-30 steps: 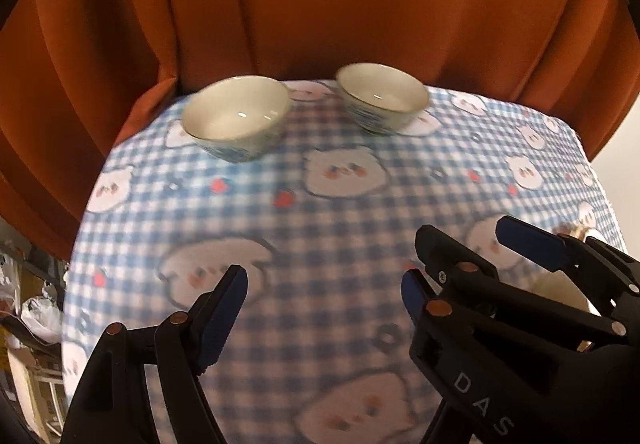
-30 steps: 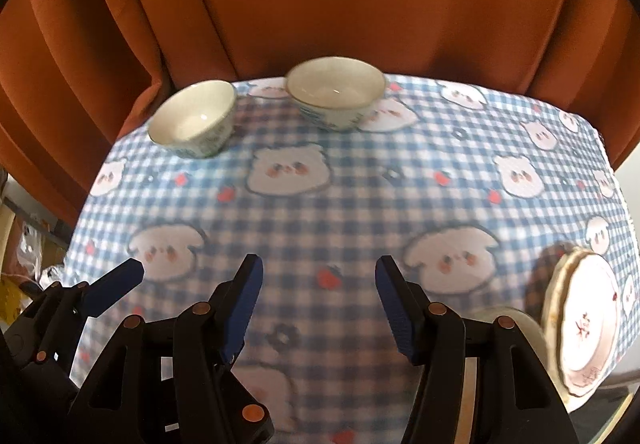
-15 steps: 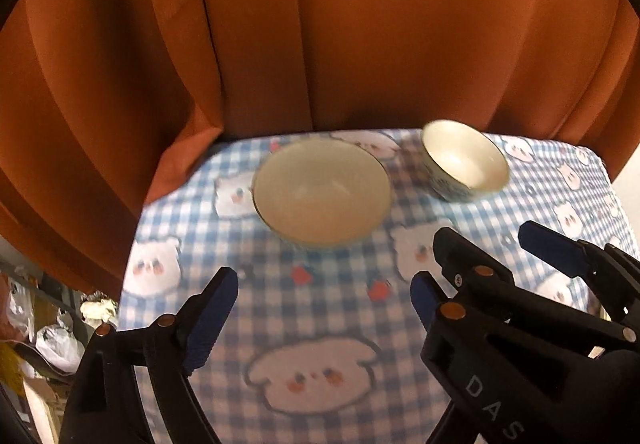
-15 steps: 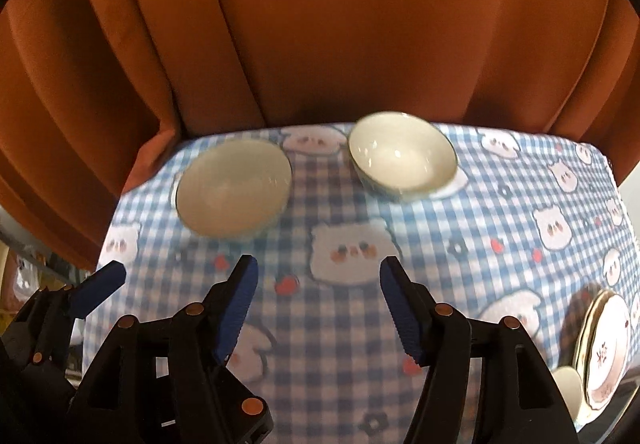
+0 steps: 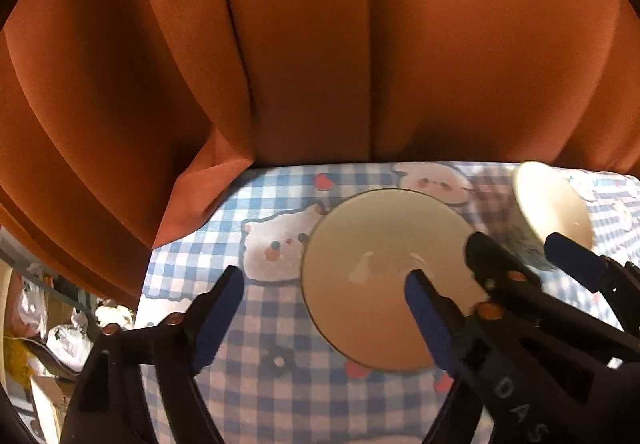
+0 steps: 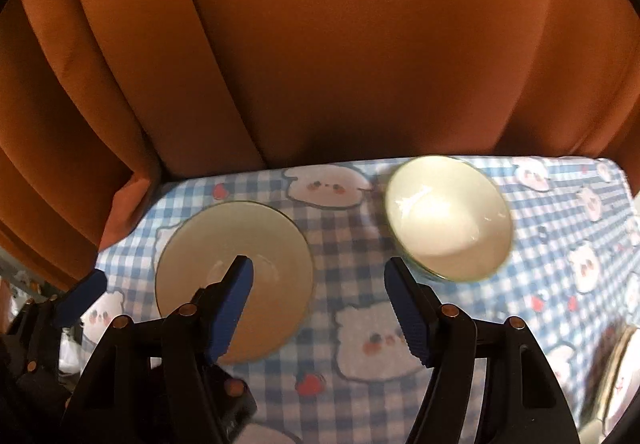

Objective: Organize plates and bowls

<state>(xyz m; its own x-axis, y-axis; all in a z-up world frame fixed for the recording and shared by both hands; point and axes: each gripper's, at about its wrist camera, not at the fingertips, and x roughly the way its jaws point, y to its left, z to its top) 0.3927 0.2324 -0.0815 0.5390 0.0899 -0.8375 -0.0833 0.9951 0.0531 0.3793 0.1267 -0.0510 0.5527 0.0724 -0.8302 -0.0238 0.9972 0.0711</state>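
Observation:
Two cream bowls stand on a blue checked tablecloth (image 5: 280, 396) with bear prints. In the left wrist view the left bowl (image 5: 372, 264) fills the middle, and my left gripper (image 5: 324, 308) is open, its right finger over the bowl's inside and its left finger outside the rim. The right bowl (image 5: 552, 204) is at the far right. In the right wrist view my right gripper (image 6: 320, 292) is open above the cloth (image 6: 360, 364) between the left bowl (image 6: 264, 240) and the right bowl (image 6: 448, 216). Nothing is held.
An orange curtain (image 6: 320, 44) hangs right behind the table's far edge. The cloth's left edge drops off to clutter (image 5: 60, 324) below. A plate's rim (image 6: 620, 372) shows at the right edge of the right wrist view.
Both grippers have moved forward toward the bowls, which now look larger and closer. My left gripper has come over the left bowl. Both stay open.

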